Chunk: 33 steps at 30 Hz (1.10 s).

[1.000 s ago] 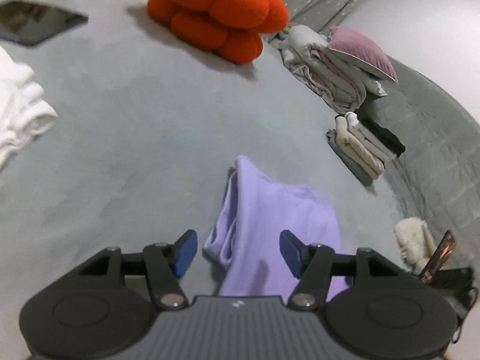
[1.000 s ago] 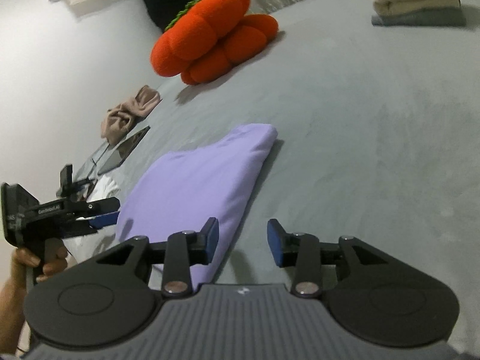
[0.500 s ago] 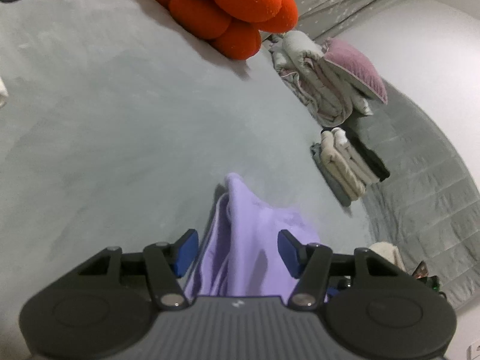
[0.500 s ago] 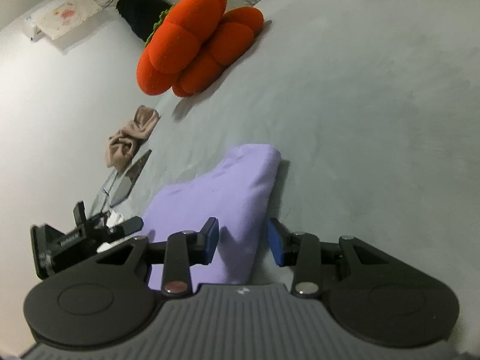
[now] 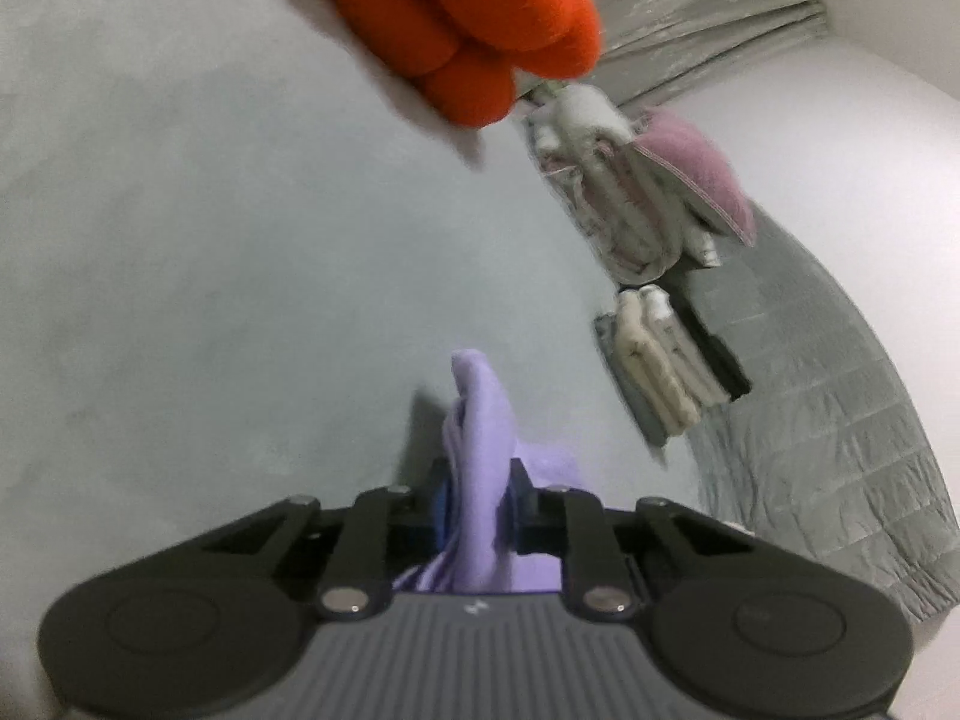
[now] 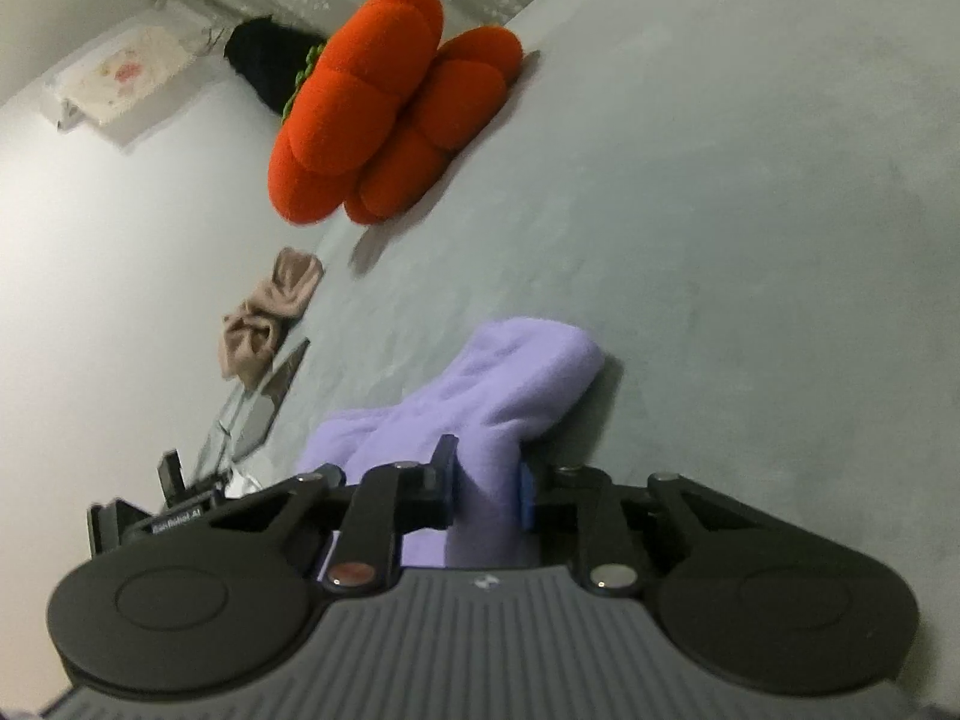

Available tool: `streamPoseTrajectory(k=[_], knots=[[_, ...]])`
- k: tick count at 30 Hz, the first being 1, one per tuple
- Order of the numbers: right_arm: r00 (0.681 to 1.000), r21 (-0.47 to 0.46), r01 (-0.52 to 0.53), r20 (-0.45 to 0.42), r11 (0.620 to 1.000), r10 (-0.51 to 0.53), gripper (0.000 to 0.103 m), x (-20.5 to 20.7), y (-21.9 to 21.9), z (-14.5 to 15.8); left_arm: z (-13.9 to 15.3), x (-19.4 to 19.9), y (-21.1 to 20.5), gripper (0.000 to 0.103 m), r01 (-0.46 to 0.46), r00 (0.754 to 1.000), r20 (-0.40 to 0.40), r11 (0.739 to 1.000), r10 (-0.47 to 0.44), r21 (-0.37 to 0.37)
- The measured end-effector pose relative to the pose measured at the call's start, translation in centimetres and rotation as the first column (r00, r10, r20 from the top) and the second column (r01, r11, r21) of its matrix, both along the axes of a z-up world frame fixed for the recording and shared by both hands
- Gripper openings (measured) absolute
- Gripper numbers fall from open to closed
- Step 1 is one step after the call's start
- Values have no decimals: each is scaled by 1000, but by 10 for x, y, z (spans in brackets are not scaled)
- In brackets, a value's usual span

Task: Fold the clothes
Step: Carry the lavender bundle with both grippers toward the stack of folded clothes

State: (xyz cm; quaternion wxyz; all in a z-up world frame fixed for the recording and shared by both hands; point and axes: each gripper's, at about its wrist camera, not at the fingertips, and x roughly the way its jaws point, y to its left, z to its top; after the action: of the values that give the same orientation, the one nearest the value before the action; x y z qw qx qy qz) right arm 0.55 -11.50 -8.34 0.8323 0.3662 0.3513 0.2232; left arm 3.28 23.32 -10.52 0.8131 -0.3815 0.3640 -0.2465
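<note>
Bystanders on the grey bed
An orange plush pumpkin (image 6: 384, 102) sits near a crumpled beige cloth (image 6: 270, 312); folded stacks (image 5: 660, 360) lie apart.

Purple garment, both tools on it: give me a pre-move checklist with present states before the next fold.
1. Left tool shut on the purple garment: ok, cloth bunched between its fingers.
2. Right tool shut on the same garment: ok.
3. Both grips on matching corners: cannot tell; the edges are hidden in the bunched cloth.
4. Bed surface ahead bare for laying the fold: ok.
5. Orange plush cushion and folded stack apart from the garment: ok.
6. Garment flat and free of wrinkles: not ok; it is rumpled and lifted at both grips.
</note>
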Motion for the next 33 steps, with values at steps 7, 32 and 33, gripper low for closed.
streamPoseTrajectory(k=[7, 32, 33], knots=[[994, -31, 28, 106, 999, -24, 19, -4, -14, 40, 41, 14, -39, 17, 4, 994, 109, 1000, -2, -16], [851, -214, 362, 472, 907, -228, 19, 71, -203, 238, 234, 177, -274, 16, 176, 884, 442, 984, -150, -16], [846, -222, 376, 478, 900, -236, 19, 78, -210, 240, 236, 186, -283, 16, 184, 882, 443, 983, -159, -13]])
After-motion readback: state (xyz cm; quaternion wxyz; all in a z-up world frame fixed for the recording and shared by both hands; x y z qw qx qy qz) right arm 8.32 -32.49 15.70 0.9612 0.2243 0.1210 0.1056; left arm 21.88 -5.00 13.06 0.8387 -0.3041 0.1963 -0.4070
